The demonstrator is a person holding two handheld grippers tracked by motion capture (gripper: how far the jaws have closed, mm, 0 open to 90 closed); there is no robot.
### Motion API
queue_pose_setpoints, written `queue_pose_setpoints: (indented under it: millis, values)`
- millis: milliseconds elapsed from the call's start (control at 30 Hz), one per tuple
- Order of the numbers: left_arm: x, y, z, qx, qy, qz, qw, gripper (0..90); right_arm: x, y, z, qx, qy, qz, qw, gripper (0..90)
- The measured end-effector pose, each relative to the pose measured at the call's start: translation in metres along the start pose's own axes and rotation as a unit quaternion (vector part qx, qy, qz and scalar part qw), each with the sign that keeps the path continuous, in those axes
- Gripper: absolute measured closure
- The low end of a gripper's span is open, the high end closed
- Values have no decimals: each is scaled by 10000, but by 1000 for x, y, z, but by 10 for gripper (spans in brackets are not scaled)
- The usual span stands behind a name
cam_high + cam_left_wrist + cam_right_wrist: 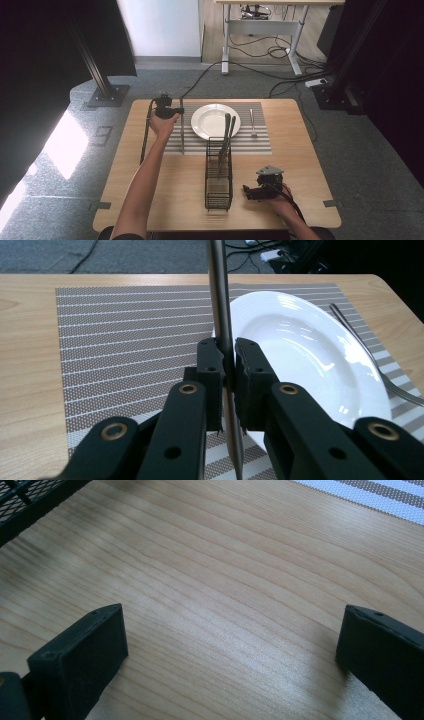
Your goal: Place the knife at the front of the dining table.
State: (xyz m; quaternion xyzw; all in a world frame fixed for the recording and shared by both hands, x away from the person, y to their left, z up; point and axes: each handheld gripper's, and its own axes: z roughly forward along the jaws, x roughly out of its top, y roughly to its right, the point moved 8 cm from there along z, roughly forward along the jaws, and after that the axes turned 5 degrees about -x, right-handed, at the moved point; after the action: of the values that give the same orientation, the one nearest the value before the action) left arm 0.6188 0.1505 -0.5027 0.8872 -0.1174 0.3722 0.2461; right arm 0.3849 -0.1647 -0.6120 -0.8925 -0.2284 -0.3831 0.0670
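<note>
Left gripper view: left gripper point(229, 365) clamps a knife point(220, 315) beside the plate point(310, 350), likely placing it; right gripper point(230, 645) gapes wide, empty.

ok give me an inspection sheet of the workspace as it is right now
surface: wooden table, striped placemat at its far middle
job's things: white plate on the placemat; a utensil lies on the placemat right of the plate; black wire basket stands nearer the person, two utensils leaning in it; a long metal utensil at the plate's left
clutter: nothing seen
grippers: left gripper shut on the long metal utensil; right gripper open, low over bare wood right of the basket
cables: one trails from the left gripper along the table; more on the floor beyond
surroundings: grey floor, desk frame behind, black posts at both sides
</note>
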Motion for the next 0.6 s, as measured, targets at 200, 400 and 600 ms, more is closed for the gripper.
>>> queue_pose_setpoints:
  millis: [200, 400, 600]
  values:
    - [-1, -6, 4, 28, -4, -71, 10000, 816, 0, 0, 0, 5, 2, -3, 10000, 0]
    - [-3, -4, 15, 249, -62, -16, 9997, 817, 0, 0, 0, 5, 2, -3, 10000, 0]
    - [-3, 2, 23, 428, -98, 27, 9990, 823, 0, 0, 0, 11, 1, -5, 10000, 0]
